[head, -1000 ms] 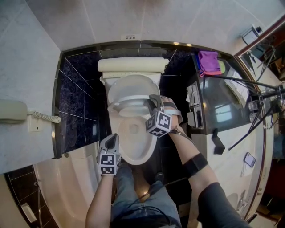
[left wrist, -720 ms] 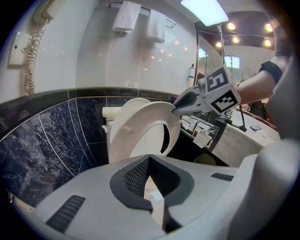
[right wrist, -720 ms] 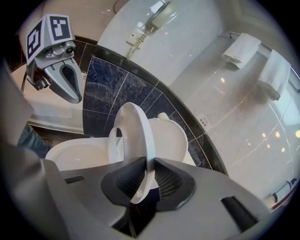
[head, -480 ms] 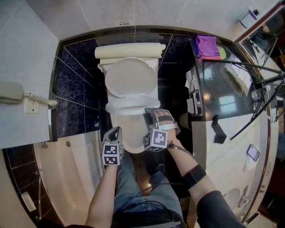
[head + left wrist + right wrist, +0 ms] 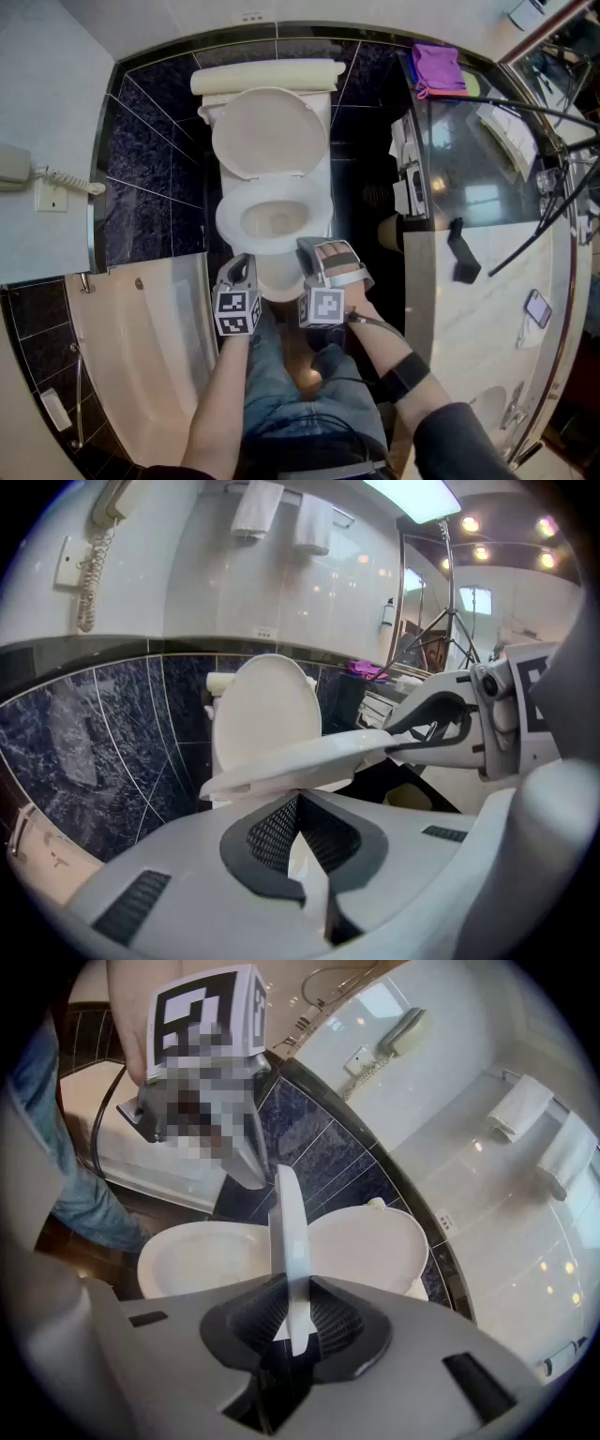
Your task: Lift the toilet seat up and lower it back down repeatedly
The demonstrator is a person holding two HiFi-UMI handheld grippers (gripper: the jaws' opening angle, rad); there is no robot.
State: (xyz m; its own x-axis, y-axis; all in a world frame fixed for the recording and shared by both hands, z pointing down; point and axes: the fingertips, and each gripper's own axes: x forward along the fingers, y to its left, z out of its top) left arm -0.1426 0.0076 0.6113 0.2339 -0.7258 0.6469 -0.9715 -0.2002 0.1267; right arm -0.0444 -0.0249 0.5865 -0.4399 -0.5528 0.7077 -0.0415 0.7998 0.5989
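Observation:
The white toilet seat (image 5: 228, 225) lies low over the bowl (image 5: 274, 221), and the lid (image 5: 270, 131) stands upright against the cistern. My right gripper (image 5: 310, 251) is shut on the seat's front right rim. In the right gripper view the rim (image 5: 287, 1241) runs edge-on between the pads; the jaws have just been opening slightly with the rim still between them. My left gripper (image 5: 241, 266) hovers at the bowl's front left, shut on nothing. The left gripper view shows the seat (image 5: 300, 758) slanting in front of the lid (image 5: 262, 705), with the right gripper (image 5: 441, 731) on it.
A cream bathtub (image 5: 141, 328) lies at the left and a counter (image 5: 469, 309) with a dark glass panel (image 5: 469, 178) at the right. A purple cloth (image 5: 439, 70) lies beyond it. A wall phone (image 5: 19, 169) hangs at the left. The person's jeans-clad legs (image 5: 281, 394) stand before the bowl.
The seat has come down from about half raised to low over the bowl, carried by the right gripper. Both grippers moved toward the person and down.

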